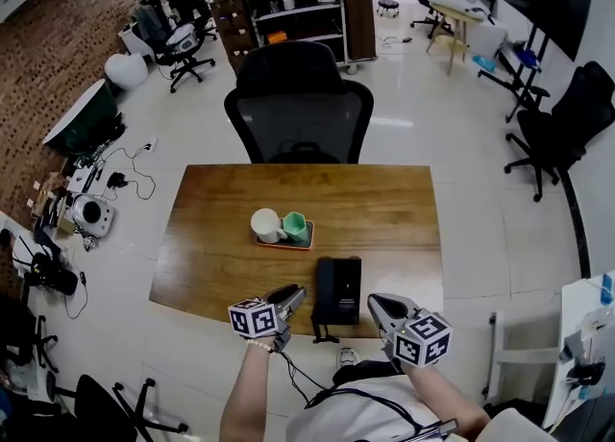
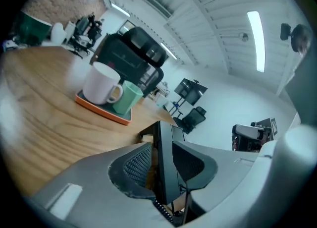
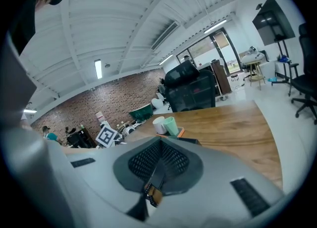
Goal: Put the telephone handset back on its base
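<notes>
Wooden worktop (image 1: 384, 209), seen steeply from above. Carries a black telephone (image 1: 338, 277) close to the front edge, long side running away from the person. Nearer the middle, holds an orange tray (image 1: 288, 243) with a white mug (image 1: 266, 225) and a green cup (image 1: 295, 227) side by side on it. Beyond the far edge, a black office chair (image 1: 298, 104) drawn up to the wood.

Left gripper (image 1: 295, 294) low at the telephone's left side, aimed at it. In the left gripper view, fingers (image 2: 136, 165) well apart with the black handset (image 2: 166, 167) edge-on between them. Clear gap, wood showing through, between the left pad and the handset. Right pad just beside it, possibly touching; hard to tell at this angle. Reads as loose around the handset rather than clamped on it. Handset seems to lie along the left part of the base (image 1: 350, 296), though from the head view the two blend into one dark block. Coiled cord (image 2: 162, 208) visible low down between the fingers.

Right gripper (image 1: 377, 304) just off the telephone's right front corner, apart from it. Fingers (image 3: 143, 160) pressed together, with no part of the telephone between them.
</notes>
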`<state>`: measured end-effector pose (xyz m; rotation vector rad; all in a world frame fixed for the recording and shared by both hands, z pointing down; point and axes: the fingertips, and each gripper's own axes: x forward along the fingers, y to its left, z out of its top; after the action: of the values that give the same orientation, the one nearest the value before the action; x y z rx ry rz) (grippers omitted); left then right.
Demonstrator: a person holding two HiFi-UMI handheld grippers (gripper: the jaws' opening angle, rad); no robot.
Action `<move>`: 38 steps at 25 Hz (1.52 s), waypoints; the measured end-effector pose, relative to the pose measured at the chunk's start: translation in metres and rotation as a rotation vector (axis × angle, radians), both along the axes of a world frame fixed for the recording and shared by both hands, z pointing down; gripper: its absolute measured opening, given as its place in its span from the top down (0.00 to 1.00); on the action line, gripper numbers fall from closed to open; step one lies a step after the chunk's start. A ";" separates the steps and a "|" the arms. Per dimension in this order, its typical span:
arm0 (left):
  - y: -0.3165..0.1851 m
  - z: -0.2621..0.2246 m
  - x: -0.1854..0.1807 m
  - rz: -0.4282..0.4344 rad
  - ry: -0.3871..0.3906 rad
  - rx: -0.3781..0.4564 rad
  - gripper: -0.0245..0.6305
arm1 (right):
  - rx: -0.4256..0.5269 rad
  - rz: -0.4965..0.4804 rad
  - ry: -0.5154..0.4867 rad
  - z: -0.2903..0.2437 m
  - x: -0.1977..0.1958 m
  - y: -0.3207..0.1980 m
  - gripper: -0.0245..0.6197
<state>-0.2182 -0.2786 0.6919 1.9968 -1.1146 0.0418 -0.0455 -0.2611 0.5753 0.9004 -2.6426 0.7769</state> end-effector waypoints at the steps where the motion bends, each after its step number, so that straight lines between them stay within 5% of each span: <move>1: 0.011 -0.008 -0.007 -0.060 -0.031 0.014 0.82 | 0.004 -0.003 -0.002 -0.002 0.000 0.000 0.96; 5: 0.062 -0.026 -0.027 -0.277 -0.106 -0.004 0.96 | 0.025 -0.011 -0.013 -0.013 -0.001 0.005 0.96; 15: 0.180 -0.083 -0.020 -0.547 -0.242 0.069 0.96 | 0.072 -0.046 -0.012 -0.033 0.008 0.061 0.96; 38: 0.322 -0.079 0.071 -0.518 -0.331 0.059 0.96 | 0.088 -0.086 0.023 -0.011 0.069 0.233 0.96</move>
<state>-0.1469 0.0431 0.6129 1.7315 -1.8364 0.0709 0.0236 -0.0284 0.5640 0.8059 -2.6938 0.6306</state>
